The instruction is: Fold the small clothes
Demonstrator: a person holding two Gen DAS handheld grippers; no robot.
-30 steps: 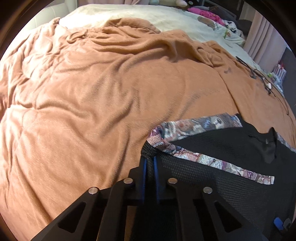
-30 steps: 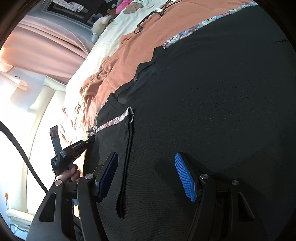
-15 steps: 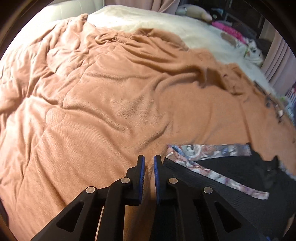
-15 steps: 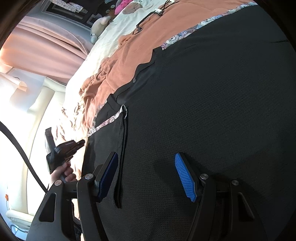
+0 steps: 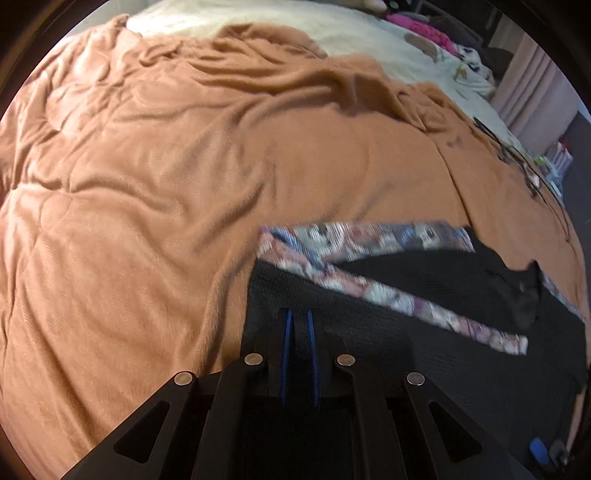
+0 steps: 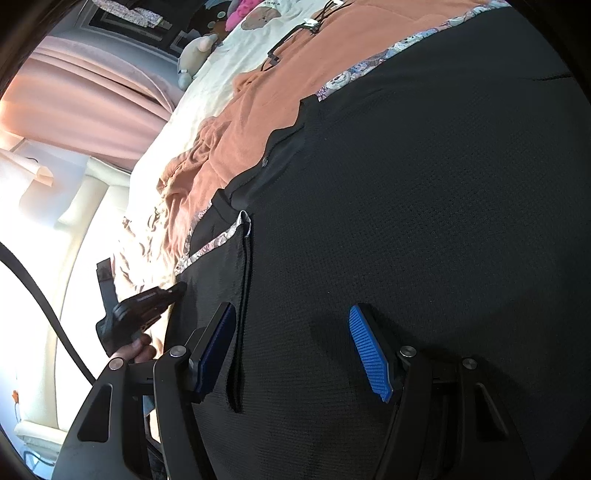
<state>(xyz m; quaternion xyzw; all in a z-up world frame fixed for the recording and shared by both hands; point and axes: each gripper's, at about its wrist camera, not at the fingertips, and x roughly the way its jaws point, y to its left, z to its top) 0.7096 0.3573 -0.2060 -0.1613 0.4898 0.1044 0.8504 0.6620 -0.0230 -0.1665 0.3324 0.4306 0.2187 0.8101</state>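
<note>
A black knit garment (image 5: pixel 406 350) with floral trim (image 5: pixel 369 240) lies flat on the orange blanket (image 5: pixel 166 184). One trimmed part is folded in across it. My left gripper (image 5: pixel 298 314) hovers over the garment's left edge, its blue pads a narrow gap apart. Dark fabric shows in that gap, and I cannot tell whether it is pinched. In the right wrist view the same garment (image 6: pixel 424 184) fills the frame. My right gripper (image 6: pixel 291 308) stands wide open just above it with nothing between the pads. The left gripper (image 6: pixel 177 290) touches the garment's edge there, held by a hand (image 6: pixel 138 349).
The blanket is rumpled on a bed with a cream sheet (image 5: pixel 258 18) behind it. A black cord (image 5: pixel 517 158) lies on the blanket at the right. Plush toys (image 6: pixel 199 48) and pink curtains (image 6: pixel 92 92) are beyond the bed. A dark cable (image 6: pixel 55 314) hangs at the left.
The left gripper let go of the trimmed corner, drew back to the left off the garment, then came back over its edge. The right gripper stayed open and still.
</note>
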